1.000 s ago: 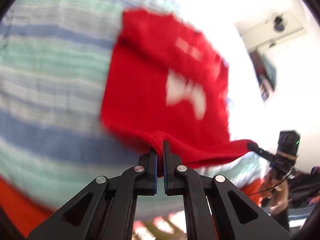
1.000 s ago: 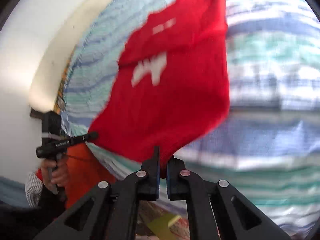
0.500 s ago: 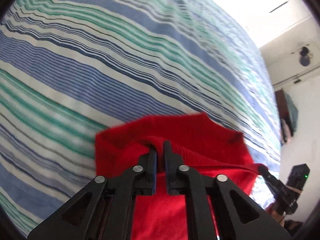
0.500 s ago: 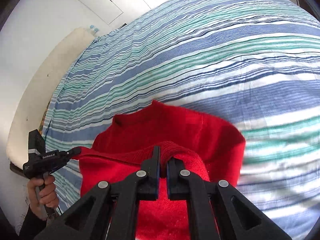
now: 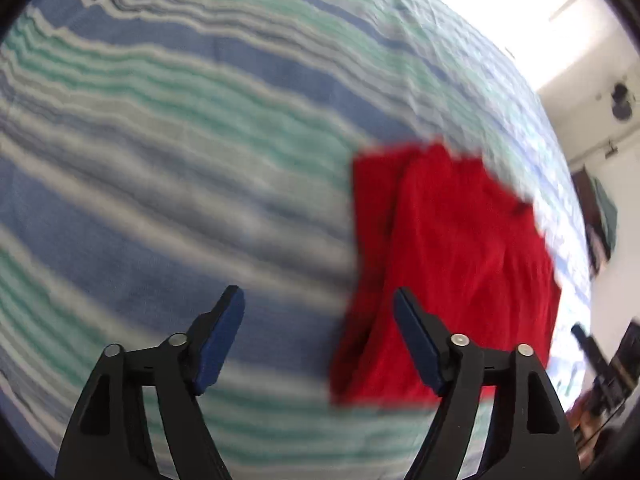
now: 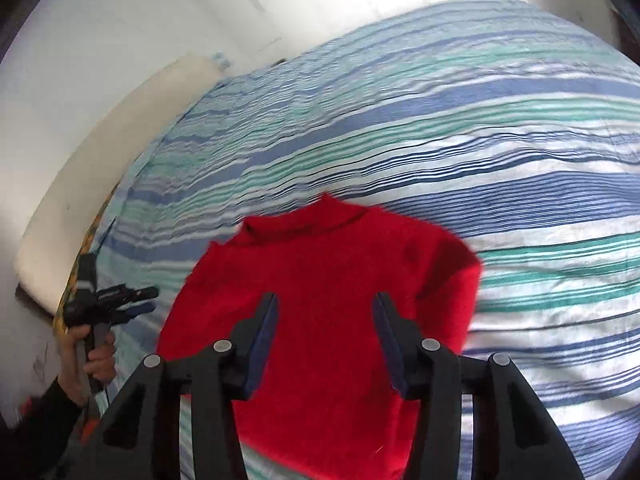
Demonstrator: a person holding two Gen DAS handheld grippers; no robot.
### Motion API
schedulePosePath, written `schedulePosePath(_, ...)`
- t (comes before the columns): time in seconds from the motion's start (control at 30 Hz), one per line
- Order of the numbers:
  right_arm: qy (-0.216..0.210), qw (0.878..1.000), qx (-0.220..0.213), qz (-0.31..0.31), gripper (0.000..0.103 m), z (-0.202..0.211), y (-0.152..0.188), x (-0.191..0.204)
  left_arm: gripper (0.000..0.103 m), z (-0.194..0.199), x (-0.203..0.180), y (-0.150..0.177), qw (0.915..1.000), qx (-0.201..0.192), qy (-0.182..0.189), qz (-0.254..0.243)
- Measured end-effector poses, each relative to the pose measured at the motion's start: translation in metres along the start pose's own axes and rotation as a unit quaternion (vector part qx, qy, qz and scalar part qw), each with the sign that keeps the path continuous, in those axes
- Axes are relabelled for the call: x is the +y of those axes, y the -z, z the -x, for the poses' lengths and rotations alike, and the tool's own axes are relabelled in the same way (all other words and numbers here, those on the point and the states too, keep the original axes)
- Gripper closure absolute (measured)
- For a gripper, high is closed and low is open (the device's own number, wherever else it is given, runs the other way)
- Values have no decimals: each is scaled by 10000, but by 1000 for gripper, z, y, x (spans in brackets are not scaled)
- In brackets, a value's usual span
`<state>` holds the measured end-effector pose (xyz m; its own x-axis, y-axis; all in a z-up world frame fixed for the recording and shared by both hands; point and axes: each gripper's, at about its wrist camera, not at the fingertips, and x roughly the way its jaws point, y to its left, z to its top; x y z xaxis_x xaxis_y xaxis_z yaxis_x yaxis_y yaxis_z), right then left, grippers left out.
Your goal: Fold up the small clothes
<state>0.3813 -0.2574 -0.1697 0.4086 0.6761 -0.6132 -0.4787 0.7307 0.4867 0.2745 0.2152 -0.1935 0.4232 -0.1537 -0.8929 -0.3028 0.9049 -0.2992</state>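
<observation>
Motion blur smeared the striped sheet (image 5: 168,168) and the sweater (image 5: 448,264) ahead of the left gripper (image 5: 318,300), leaving the sweater's edges soft. Behind that gripper's right finger, the sweater's near corner was hidden. At the right rim, the right gripper (image 5: 588,346) showed only as a dark smear. In the right wrist view, the sweater's lower hem lay cut off behind the fingers.
</observation>
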Motion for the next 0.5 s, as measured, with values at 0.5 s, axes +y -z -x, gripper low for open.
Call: schedulePosePath(0.5,855,9950,25,-521,35,81,134,21,19,-22,-23,-24,9984,-1,563,-97)
